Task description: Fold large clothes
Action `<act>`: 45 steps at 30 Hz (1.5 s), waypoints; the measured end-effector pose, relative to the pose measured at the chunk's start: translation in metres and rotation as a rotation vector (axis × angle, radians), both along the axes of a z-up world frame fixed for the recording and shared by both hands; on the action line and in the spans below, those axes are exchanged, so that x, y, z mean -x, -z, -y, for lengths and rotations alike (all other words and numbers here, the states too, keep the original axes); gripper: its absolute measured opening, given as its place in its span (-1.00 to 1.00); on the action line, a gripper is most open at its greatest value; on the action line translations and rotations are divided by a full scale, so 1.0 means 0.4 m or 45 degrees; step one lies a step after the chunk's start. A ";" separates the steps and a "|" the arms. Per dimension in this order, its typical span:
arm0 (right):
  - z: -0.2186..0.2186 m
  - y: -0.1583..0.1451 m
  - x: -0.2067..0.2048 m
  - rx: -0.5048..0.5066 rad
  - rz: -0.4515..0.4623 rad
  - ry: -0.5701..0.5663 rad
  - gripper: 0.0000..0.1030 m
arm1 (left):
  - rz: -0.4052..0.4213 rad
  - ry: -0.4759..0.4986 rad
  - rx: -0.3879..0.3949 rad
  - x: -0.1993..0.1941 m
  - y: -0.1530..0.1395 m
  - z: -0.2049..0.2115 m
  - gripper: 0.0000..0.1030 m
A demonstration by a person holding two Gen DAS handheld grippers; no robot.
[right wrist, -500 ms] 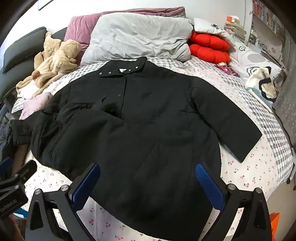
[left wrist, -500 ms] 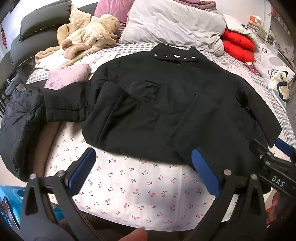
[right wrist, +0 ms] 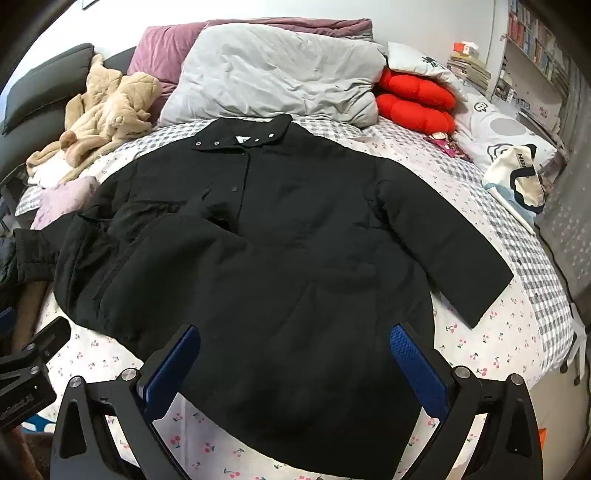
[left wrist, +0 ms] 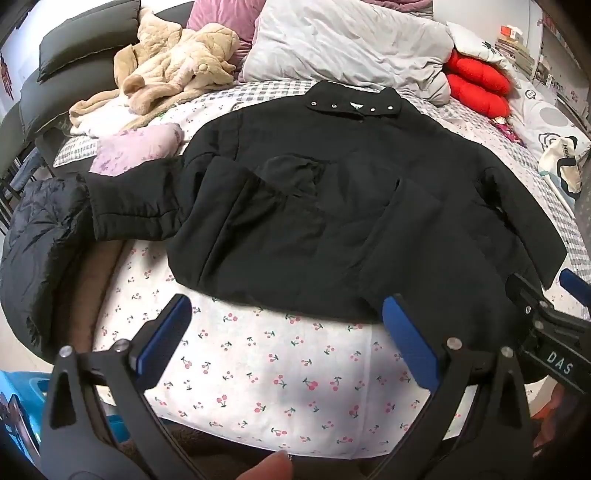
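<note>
Black jacket (right wrist: 280,236) lies spread flat on a bed (left wrist: 258,369), collar toward the pillows. Both pairs of blue-padded fingers stand wide open, gripping nothing. The left gripper (left wrist: 284,332) hovers over bare cherry-print sheet just short of the jacket's hem; the right gripper (right wrist: 295,369) hovers above the hem itself. One sleeve stretches out to the right, the other reaches off the bed's left edge. Beyond lie a grey pillow (right wrist: 273,74), red cushions (right wrist: 413,99) and a beige robe (left wrist: 173,66).

bed (right wrist: 517,332): cherry-print sheet | bookshelf (right wrist: 535,48) (far right) | wall (right wrist: 424,18): white
</note>
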State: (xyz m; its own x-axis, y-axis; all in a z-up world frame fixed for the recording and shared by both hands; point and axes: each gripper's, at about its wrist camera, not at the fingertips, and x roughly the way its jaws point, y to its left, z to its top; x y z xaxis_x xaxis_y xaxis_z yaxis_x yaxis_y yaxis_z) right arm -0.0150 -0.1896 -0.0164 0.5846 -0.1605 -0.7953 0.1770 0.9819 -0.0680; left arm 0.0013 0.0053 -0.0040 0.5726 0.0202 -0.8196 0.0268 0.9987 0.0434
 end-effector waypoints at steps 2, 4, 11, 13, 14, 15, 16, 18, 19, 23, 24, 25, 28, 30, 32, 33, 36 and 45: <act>-0.004 0.000 0.000 -0.002 -0.002 -0.008 1.00 | -0.003 0.002 0.004 0.000 0.000 0.000 0.99; -0.005 0.001 0.001 0.000 -0.003 -0.012 1.00 | -0.011 0.007 0.007 -0.002 0.003 0.000 0.99; -0.008 0.004 -0.001 -0.001 -0.003 -0.016 1.00 | -0.016 0.018 0.010 0.002 -0.002 0.002 0.99; -0.009 0.004 -0.001 -0.001 -0.004 -0.016 1.00 | -0.016 0.016 0.010 0.003 -0.004 0.000 0.99; -0.009 0.004 -0.001 0.000 -0.005 -0.018 1.00 | -0.016 0.019 0.008 -0.005 0.007 0.002 0.99; -0.009 0.004 -0.001 0.001 -0.006 -0.019 1.00 | -0.017 0.019 0.008 -0.005 0.007 0.002 0.99; -0.010 0.004 -0.001 0.002 -0.006 -0.021 1.00 | -0.017 0.020 0.008 -0.006 0.007 0.001 0.99; -0.013 0.004 0.000 0.001 -0.004 -0.024 1.00 | -0.021 0.022 0.007 -0.007 0.009 0.000 0.99; -0.014 0.005 0.000 -0.001 -0.005 -0.026 1.00 | -0.022 0.023 0.006 -0.008 0.009 -0.001 0.99; -0.017 0.008 -0.002 -0.001 -0.009 -0.029 1.00 | -0.020 0.023 0.009 -0.005 0.009 -0.001 0.99; -0.016 0.007 -0.002 -0.002 -0.009 -0.029 1.00 | -0.019 0.023 0.008 -0.005 0.008 -0.001 0.99; -0.016 0.007 -0.001 -0.002 -0.009 -0.028 1.00 | -0.018 0.024 0.008 -0.005 0.008 -0.002 0.99; -0.017 0.007 -0.002 -0.003 -0.005 -0.026 1.00 | -0.018 0.023 0.007 -0.004 0.010 0.000 0.99; -0.017 0.008 -0.001 -0.002 -0.005 -0.027 1.00 | -0.017 0.023 0.006 -0.004 0.011 -0.001 0.99; -0.018 0.009 -0.002 -0.003 -0.004 -0.026 1.00 | -0.018 0.023 0.005 -0.004 0.009 0.000 0.99; -0.017 0.008 -0.002 -0.004 -0.005 -0.027 1.00 | -0.017 0.023 0.005 -0.004 0.009 0.000 0.99; -0.018 0.008 -0.001 -0.005 -0.006 -0.030 1.00 | -0.014 0.025 0.002 -0.004 0.007 0.001 0.99; -0.019 0.010 0.000 -0.004 -0.006 -0.026 1.00 | -0.010 0.029 -0.005 -0.004 0.007 0.005 0.99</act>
State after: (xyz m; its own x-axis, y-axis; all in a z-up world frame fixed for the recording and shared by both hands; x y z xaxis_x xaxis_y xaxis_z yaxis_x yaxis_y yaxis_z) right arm -0.0149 -0.1819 -0.0202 0.5841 -0.1457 -0.7985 0.1566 0.9855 -0.0653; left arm 0.0028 0.0032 -0.0067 0.5665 0.0105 -0.8240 0.0497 0.9977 0.0469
